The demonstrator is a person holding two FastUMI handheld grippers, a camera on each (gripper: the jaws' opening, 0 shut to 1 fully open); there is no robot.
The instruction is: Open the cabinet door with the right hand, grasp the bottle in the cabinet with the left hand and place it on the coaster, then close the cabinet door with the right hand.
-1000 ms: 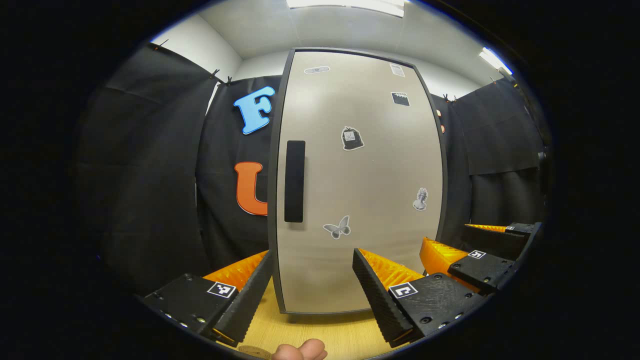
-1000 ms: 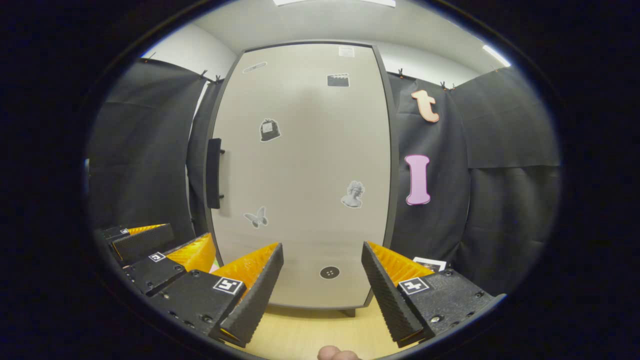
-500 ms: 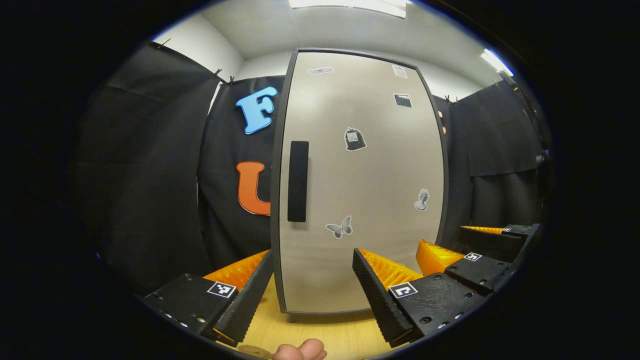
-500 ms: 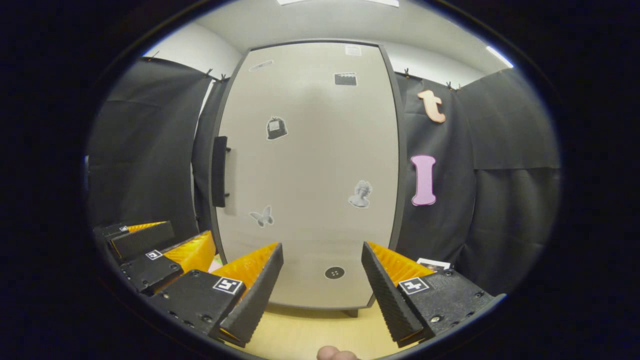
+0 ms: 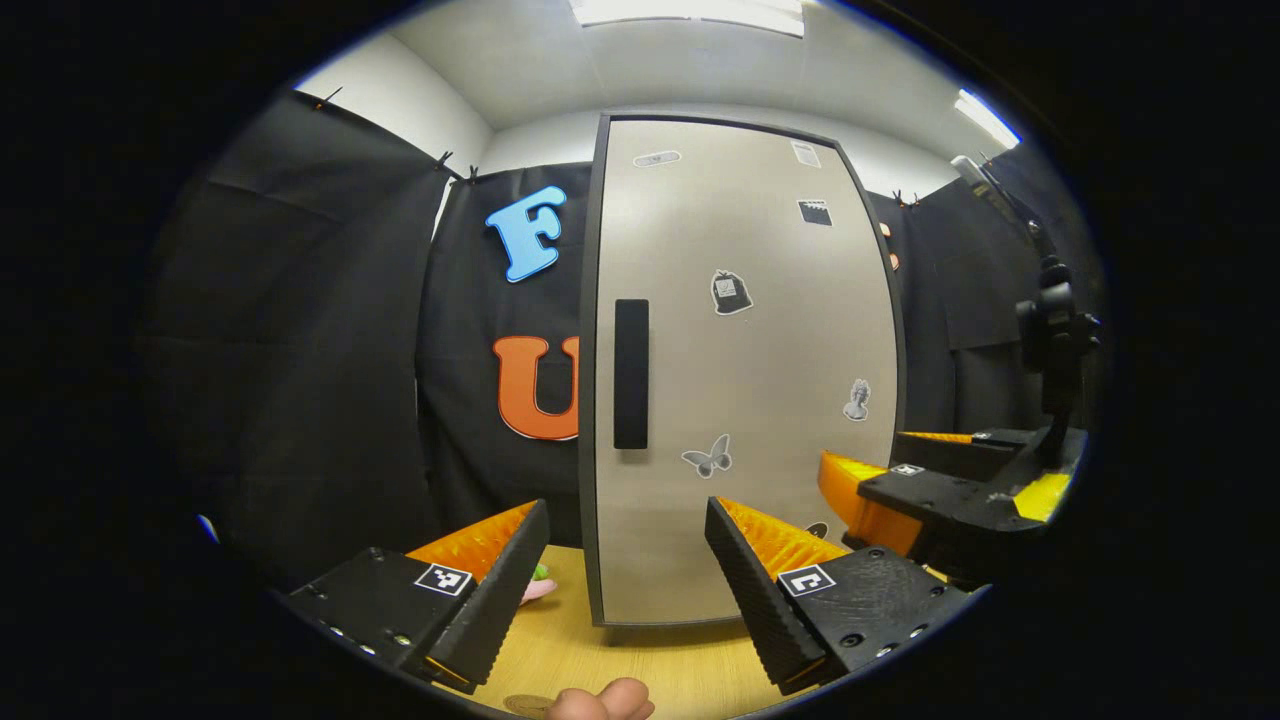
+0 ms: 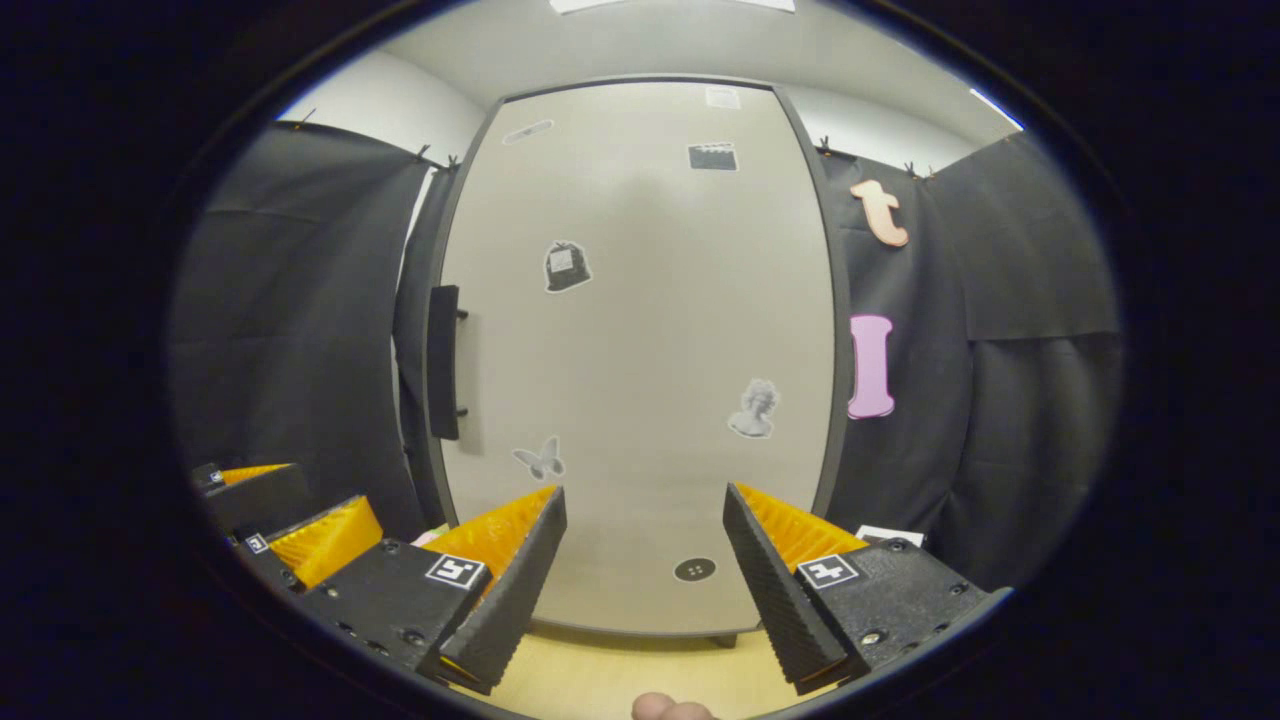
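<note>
Cabinet [image 5: 760, 400]: stands upright on the wooden tabletop [image 5: 640, 665] against the black cloth wall; its pale door [image 6: 640, 330] is closed, with dark edges all round.
Bottle: hidden behind the closed door, so I cannot tell where it sits inside.
Door handle [image 5: 631, 373]: dark vertical bar near the door's left edge, about halfway up; untouched by either gripper.
Left gripper [image 5: 627, 575]: hovers over the front edge of the tabletop, facing the lower part of the door; fingers spread wide, nothing between them.
Right gripper [image 6: 645, 565]: also held before the door's lower part, fingers spread apart and empty; in the left gripper view it appears at the right [image 5: 900, 480], beside the cabinet's right edge.
Stickers: a butterfly [image 5: 707, 458], a bust [image 6: 755, 408] and a tagged bag [image 6: 566, 267] scattered on the door face.
Coaster [image 5: 525, 704]: a round sliver at the tabletop's front edge, mostly cut off.
</note>
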